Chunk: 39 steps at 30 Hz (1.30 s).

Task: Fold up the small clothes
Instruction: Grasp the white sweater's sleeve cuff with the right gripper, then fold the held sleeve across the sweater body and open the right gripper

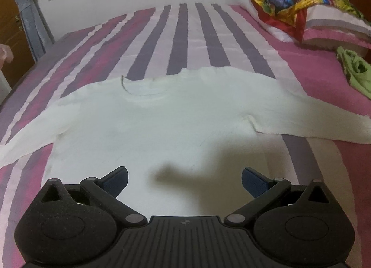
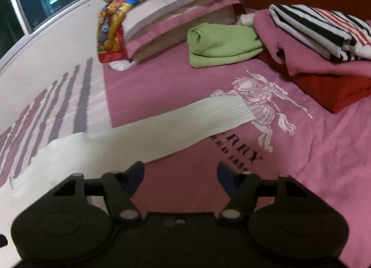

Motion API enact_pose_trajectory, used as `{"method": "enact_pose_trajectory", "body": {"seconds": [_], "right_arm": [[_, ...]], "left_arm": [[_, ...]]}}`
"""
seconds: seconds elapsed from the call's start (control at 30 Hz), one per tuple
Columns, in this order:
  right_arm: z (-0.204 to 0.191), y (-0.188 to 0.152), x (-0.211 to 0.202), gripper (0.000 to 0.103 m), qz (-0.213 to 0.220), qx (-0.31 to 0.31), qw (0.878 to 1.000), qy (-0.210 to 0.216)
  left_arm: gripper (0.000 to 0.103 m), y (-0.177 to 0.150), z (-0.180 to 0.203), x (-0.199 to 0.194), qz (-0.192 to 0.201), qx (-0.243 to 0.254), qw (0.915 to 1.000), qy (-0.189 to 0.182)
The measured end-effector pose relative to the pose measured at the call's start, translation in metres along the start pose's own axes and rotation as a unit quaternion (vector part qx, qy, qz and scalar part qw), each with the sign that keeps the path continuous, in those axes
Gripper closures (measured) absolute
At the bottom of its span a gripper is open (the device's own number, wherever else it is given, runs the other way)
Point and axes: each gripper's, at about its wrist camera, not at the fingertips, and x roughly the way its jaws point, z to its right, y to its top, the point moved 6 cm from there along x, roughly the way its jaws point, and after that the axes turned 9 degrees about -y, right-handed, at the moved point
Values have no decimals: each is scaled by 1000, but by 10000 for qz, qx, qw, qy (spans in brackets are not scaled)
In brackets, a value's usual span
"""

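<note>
White sweater (image 1: 150, 124) looks soft and floppy; grab the sleeve cuff (image 2: 231, 110), mid-frame. Both grippers (image 1: 184, 178) (image 2: 180, 175) spread, holding nothing.

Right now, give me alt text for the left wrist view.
A white sweater lies flat on a striped bed, sleeves spread, with the open left gripper above its hem. A pillow and a green garment sit far right.
</note>
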Motion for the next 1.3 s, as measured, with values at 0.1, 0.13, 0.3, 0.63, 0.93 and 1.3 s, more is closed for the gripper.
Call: {"method": "enact_pose_trajectory", "body": {"seconds": [0.1,0.13,0.3,0.63,0.93,1.3], "right_arm": [[5,6,22,43,-162,217,9996,5],[6,7,28,43,-204,285,9994,-1],[15,14,58,49,-296,589,9978,-74],[35,34,93,79,-165,1124,9932,-235],[34,42,99,98,47,1046,9937,-391],[-79,64,53,98,848,96,9940,685]], "left_arm": [[0,6,3,15,-43,17,10000,25],[0,7,3,18,-48,12,10000,21],[0,16,4,33,-70,1,10000,30],[0,16,-9,46,-92,-63,9999,51],[0,16,-33,52,-148,-223,9995,175],[0,9,-94,36,-81,-597,9974,404]]}}
